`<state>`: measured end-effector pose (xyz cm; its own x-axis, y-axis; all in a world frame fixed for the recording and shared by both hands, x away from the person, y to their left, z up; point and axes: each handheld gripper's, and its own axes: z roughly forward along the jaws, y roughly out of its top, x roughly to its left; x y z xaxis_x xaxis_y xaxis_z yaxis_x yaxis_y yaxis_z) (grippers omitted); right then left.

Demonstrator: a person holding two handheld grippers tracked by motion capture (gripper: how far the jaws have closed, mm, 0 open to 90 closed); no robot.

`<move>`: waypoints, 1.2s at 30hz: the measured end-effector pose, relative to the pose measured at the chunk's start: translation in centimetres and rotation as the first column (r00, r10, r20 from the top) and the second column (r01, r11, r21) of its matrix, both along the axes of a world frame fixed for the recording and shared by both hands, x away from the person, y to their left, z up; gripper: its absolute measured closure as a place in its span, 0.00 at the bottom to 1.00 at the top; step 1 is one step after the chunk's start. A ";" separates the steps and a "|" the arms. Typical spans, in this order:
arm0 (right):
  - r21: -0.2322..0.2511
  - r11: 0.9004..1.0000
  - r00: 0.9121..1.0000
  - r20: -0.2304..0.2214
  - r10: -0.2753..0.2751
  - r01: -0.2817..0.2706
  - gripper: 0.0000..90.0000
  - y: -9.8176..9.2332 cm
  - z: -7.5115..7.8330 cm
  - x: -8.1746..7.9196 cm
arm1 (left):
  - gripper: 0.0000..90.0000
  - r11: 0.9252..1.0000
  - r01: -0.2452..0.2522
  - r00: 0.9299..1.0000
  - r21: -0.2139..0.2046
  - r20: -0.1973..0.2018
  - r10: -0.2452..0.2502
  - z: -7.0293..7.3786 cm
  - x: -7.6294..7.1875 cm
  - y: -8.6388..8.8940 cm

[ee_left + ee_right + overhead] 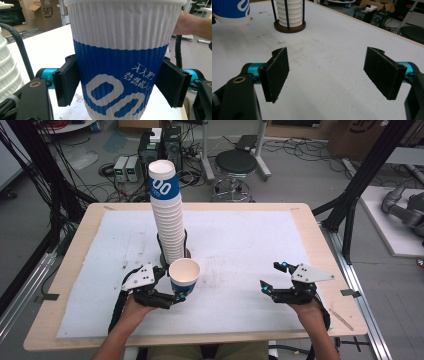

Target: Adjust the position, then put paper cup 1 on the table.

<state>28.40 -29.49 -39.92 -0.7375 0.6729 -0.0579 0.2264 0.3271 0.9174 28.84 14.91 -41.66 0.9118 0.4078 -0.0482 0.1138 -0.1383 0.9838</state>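
A white and blue ribbed paper cup stands upright between the jaws of my left gripper, just in front of the cup stack. In the left gripper view both black pads lie against the sides of the cup, so this gripper is shut on it. A tall stack of the same cups rises from a round brown holder with black rods. My right gripper hovers over the white mat to the right, jaws wide open and nothing between them.
A white mat covers most of the wooden table. The held cup hangs at the far left of the right gripper view. Beyond the table stand a stool, black frame posts and floor cables.
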 end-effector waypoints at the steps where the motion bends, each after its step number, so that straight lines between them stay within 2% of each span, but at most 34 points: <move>1: 0.000 1.000 1.000 0.007 -0.001 0.001 0.23 0.0 0.0 0.0 | 0.28 1.000 0.000 1.000 -0.004 0.001 0.000 0.0 0.0 0.0; 11: 0.008 1.000 1.000 0.007 -0.008 0.007 0.23 -0.4 0.1 -0.1 | 0.28 0.999 -0.031 0.999 -0.026 0.016 0.031 0.3 -0.2 1.2; 16: 0.008 1.000 1.000 0.008 -0.006 0.005 0.23 -0.4 0.0 -0.1 | 0.28 0.997 -0.067 0.997 -0.047 0.027 0.068 0.5 -0.3 2.7; 20: 0.012 1.000 1.000 0.011 -0.001 0.001 0.23 -0.3 0.0 0.1 | 0.28 0.992 -0.109 0.993 -0.065 0.040 0.112 0.7 -0.4 4.3; 27: 0.011 1.000 1.000 -0.001 0.007 -0.007 0.23 -0.4 -0.1 -0.1 | 0.28 0.978 -0.192 0.978 -0.087 0.064 0.198 0.9 -0.4 7.4; 34: 0.016 1.000 1.000 0.002 0.010 -0.010 0.23 -0.6 -0.1 0.0 | 0.28 0.951 -0.285 0.955 -0.117 0.055 0.292 0.5 -0.3 10.6; 36: 0.015 1.000 1.000 0.004 0.012 -0.013 0.23 -0.5 -0.1 0.0 | 0.28 0.945 -0.300 0.950 -0.127 0.048 0.308 0.4 -0.3 11.2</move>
<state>28.42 -30.01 -40.07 -0.7456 0.6644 -0.0507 0.2186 0.3157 0.9233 28.57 26.09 -41.25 0.7478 0.6616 -0.0559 0.0663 0.0094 0.9978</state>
